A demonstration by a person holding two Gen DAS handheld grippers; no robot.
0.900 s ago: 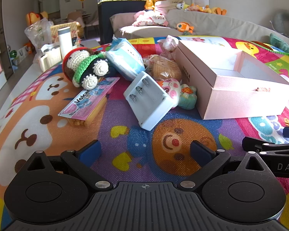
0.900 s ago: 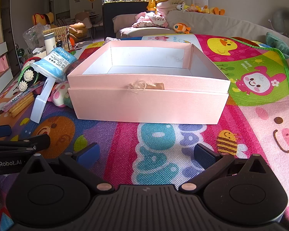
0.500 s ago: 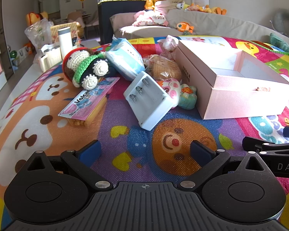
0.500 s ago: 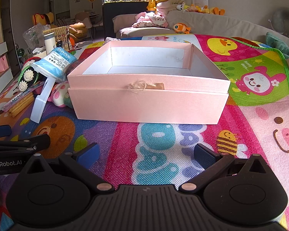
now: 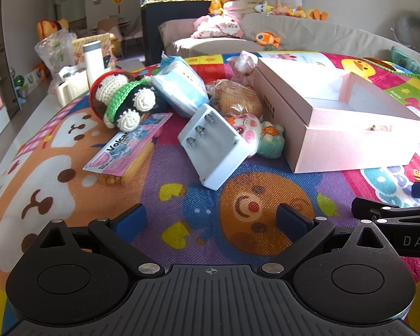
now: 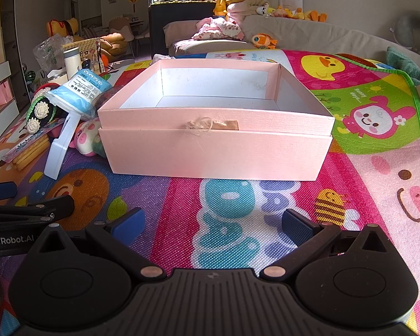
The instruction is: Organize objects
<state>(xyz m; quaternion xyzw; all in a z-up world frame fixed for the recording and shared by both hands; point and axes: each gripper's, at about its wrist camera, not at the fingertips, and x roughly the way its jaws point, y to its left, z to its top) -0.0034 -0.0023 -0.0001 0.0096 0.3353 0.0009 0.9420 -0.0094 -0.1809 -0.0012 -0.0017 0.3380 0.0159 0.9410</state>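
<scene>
Living room floor with a bright cartoon play mat (image 5: 182,196), empty open pink cardboard box (image 6: 215,145) on the right, toy pile left of it, left gripper (image 5: 210,218) and right gripper (image 6: 210,221) fingers both spread wide holding nothing, so I'd start with the nearest white plastic battery charger (image 5: 212,145), pinching its narrow sides.

My left gripper (image 5: 210,218) hangs tilted down toward the mat, jaws spread wide, nothing between the blue pads (image 5: 130,218). My right gripper (image 6: 211,225) takes the same downward tilt, jaws just as wide, its pads (image 6: 295,226) bare too. The two sit side by side: from the left wrist I see one right finger (image 5: 389,214) at the right edge, and from the right wrist one left finger (image 6: 30,210) at the left edge.
</scene>
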